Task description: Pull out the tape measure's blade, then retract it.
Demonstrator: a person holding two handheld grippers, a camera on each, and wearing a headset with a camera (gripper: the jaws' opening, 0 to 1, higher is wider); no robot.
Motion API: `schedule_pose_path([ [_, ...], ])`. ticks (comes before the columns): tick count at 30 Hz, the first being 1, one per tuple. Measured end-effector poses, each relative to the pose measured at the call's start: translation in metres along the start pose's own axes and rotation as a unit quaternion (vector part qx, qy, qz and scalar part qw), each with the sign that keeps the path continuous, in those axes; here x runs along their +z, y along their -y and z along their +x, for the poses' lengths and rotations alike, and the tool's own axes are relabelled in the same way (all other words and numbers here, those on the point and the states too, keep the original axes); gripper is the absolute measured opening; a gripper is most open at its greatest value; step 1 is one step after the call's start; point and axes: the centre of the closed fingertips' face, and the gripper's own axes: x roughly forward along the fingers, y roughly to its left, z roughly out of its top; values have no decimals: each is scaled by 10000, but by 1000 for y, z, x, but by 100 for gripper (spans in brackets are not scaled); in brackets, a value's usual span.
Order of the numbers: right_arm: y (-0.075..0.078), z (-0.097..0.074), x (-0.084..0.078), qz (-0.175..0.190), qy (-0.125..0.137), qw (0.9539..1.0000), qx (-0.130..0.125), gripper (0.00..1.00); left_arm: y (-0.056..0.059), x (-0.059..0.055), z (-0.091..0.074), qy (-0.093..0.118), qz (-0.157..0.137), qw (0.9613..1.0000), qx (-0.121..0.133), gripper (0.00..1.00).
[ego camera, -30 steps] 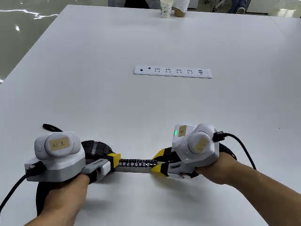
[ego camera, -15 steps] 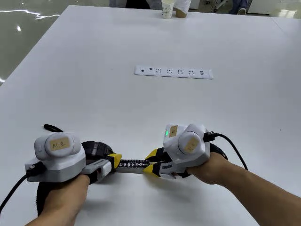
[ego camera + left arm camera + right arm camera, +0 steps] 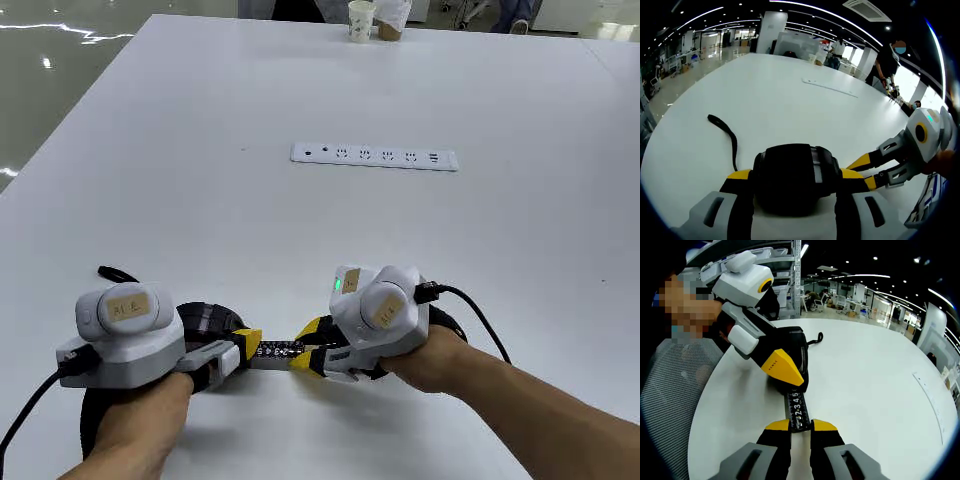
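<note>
**Inspector:** State of the left gripper (image 3: 240, 345)?

**Assistant:** It sits at the near edge of the white table (image 3: 200, 150). Its jaws are clamped across the black tape measure case (image 3: 792, 177), one yellow-tipped jaw on each side. The left gripper view shows the case wedged between them, resting on the table surface.

**Inspector:** And the right gripper (image 3: 800, 426)?

**Assistant:** It is just beside the left one and faces it. Its jaws are drawn nearly together and pinch the free end of the blade (image 3: 796, 410). In the right gripper view the numerals 2 to 5 can be read just ahead of the jaw tips.

**Inspector:** How much of the blade is out?

**Assistant:** Only a short run. It bridges the small gap between the case mouth and the right gripper's tips and lies low over the table. The two grippers are close but not touching.

**Inspector:** Anything attached to the case?

**Assistant:** A black wrist strap (image 3: 725, 132) trails from the case's far side. It lies slack on the table.

**Inspector:** Further out?

**Assistant:** A white power strip (image 3: 375, 156) lies flat mid-table, well apart from the grippers. A paper cup (image 3: 361, 20) stands upright at the far edge. Beyond the table, people stand in the background. Detail there is too small to report.
</note>
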Motion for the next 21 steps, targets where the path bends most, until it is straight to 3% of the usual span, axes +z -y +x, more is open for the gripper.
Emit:
schedule_pose_path([
  [21,-4,24,21,-111,72,9998,138,11,1,0,-2,-26,-34,10000,-34,61],
])
